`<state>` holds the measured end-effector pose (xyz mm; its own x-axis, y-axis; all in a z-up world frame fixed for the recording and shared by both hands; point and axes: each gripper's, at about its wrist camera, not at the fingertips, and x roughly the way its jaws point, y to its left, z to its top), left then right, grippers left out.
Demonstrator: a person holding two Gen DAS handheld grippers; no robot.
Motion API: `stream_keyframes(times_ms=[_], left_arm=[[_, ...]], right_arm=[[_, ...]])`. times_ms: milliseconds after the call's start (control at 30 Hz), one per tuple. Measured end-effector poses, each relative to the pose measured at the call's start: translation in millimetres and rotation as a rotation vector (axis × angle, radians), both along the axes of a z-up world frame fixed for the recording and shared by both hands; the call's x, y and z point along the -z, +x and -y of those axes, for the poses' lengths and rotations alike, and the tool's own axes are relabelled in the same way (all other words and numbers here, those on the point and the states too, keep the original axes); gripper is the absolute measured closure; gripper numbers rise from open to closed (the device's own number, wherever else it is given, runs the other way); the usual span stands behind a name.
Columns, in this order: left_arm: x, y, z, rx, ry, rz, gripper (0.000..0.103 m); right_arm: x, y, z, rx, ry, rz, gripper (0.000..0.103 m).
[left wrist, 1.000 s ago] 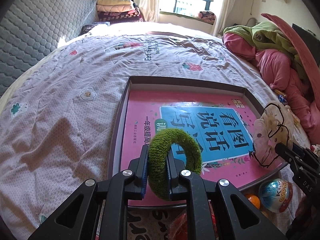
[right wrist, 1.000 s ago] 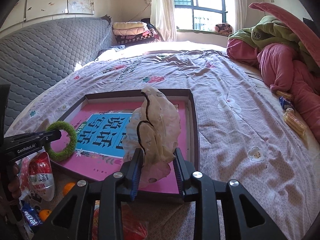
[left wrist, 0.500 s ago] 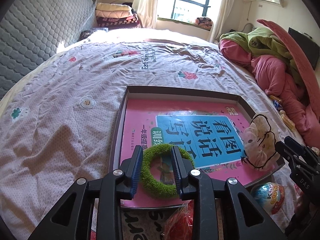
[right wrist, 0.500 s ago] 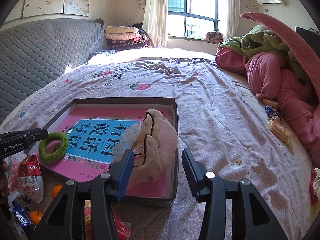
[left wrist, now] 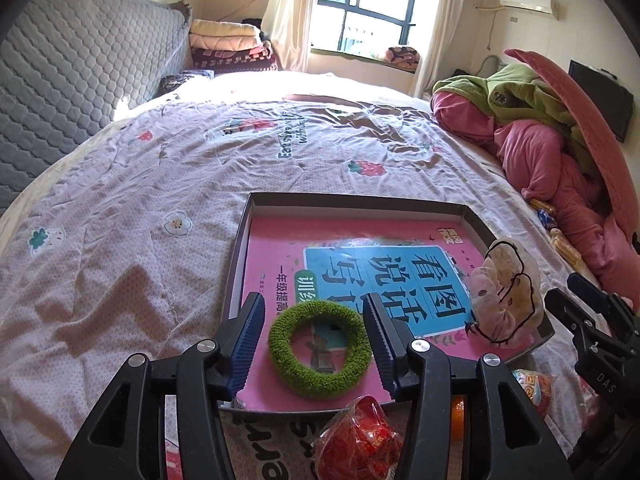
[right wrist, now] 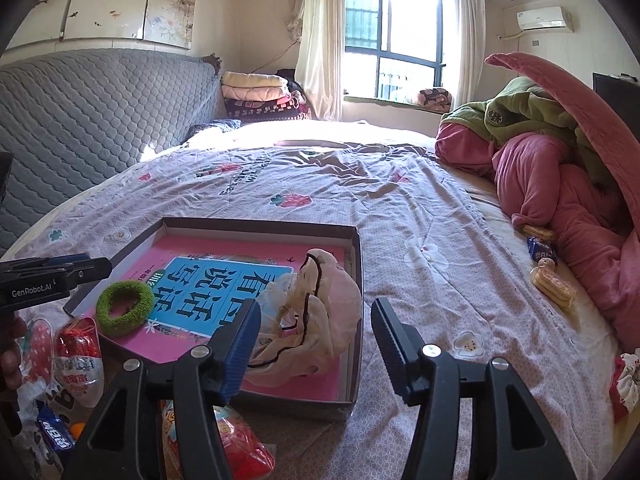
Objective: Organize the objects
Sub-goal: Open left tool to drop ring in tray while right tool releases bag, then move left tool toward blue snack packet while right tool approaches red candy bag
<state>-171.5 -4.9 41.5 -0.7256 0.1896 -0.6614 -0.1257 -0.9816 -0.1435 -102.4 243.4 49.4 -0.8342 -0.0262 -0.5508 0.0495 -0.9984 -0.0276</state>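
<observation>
A green fuzzy hair ring (left wrist: 319,350) lies flat on the pink book (left wrist: 280,248) inside the shallow dark box (left wrist: 360,200). My left gripper (left wrist: 314,336) straddles the ring, its jaws opening and its pads clear of it. A pale pink sheer scrunchie (right wrist: 316,312) with black trim rests in the box's near right corner (right wrist: 352,396). My right gripper (right wrist: 316,312) hovers just over it, jaws opening, the left pad beside the fabric without squeezing it. The green hair ring (right wrist: 124,306) and the left gripper's tip (right wrist: 60,276) show at the left of the right wrist view.
Snack packets crowd the bed's near edge: a red one (left wrist: 356,436), a red-and-white one (right wrist: 78,356), a blue one (right wrist: 56,432). A pink and green bedding heap (right wrist: 560,168) lies at the right, with wrapped snacks (right wrist: 552,284) beside it. A grey padded headboard (left wrist: 80,72) runs along the left.
Both grippers have spread their jaws. The green ring went from upright in the left jaws to flat on the book. The pale scrunchie sank out of the right jaws into the box.
</observation>
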Motion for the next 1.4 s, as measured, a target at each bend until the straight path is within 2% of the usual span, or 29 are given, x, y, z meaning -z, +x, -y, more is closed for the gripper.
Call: stream_keyframes(times_ms=[433, 667, 933, 1167, 1400], left_arm=[[-22, 24, -8, 0.022, -0.020, -0.075, 0.035], [-32, 43, -9, 0.023, 0.001, -0.101, 0.034], [-38, 66, -9, -0.001, 0.018, -0.111, 0.034], [-33, 85, -3, -0.039, 0.024, -0.093, 0.032], [-31, 101, -9, -0.032, 0.018, -0.081, 0.031]], right_arm=[[-7, 11, 3, -0.033, -0.023, -0.028, 0.036], [-12, 19, 8, -0.058, -0.030, -0.060, 0.031], [-18, 31, 17, -0.095, -0.016, -0.093, 0.030], [-15, 37, 19, -0.112, -0.016, -0.055, 0.029], [-18, 46, 17, -0.116, -0.035, -0.064, 0.029]])
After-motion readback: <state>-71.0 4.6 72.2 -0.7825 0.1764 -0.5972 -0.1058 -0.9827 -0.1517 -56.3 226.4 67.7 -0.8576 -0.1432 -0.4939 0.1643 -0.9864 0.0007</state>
